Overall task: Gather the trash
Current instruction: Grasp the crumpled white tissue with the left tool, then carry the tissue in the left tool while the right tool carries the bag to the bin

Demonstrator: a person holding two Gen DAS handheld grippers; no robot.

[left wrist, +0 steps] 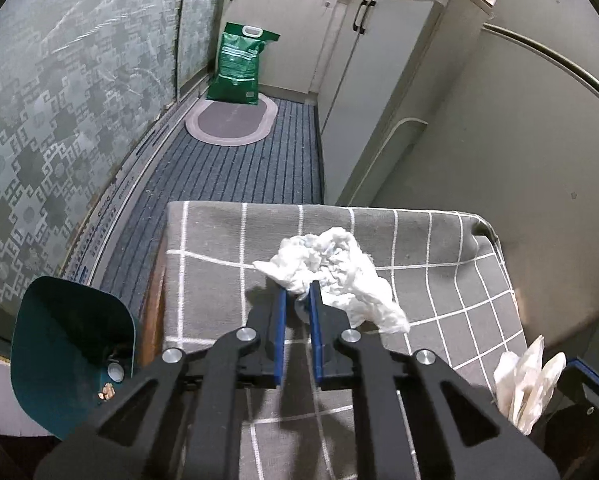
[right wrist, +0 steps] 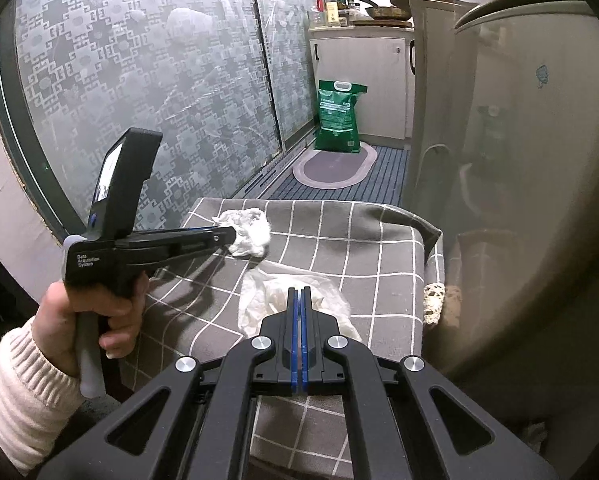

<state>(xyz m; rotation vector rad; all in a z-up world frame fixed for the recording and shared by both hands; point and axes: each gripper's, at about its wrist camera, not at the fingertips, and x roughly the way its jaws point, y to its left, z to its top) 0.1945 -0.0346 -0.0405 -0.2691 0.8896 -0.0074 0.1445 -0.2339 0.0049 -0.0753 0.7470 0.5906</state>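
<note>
Your left gripper (left wrist: 298, 294) is clamped on the crumpled tissue (left wrist: 331, 272) atop the checked cloth (left wrist: 439, 280). The right gripper (right wrist: 299, 300) is clenched on a 2nd tissue (right wrist: 275, 292). The green bin (left wrist: 71, 360) sits low to the left of the table, nearest your left hand (right wrist: 87, 312).

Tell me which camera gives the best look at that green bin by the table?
The left wrist view: the green bin sits at lower left beside the checked tablecloth, open mouth towards the camera, scraps visible inside. The right wrist view does not show it at all.
</note>
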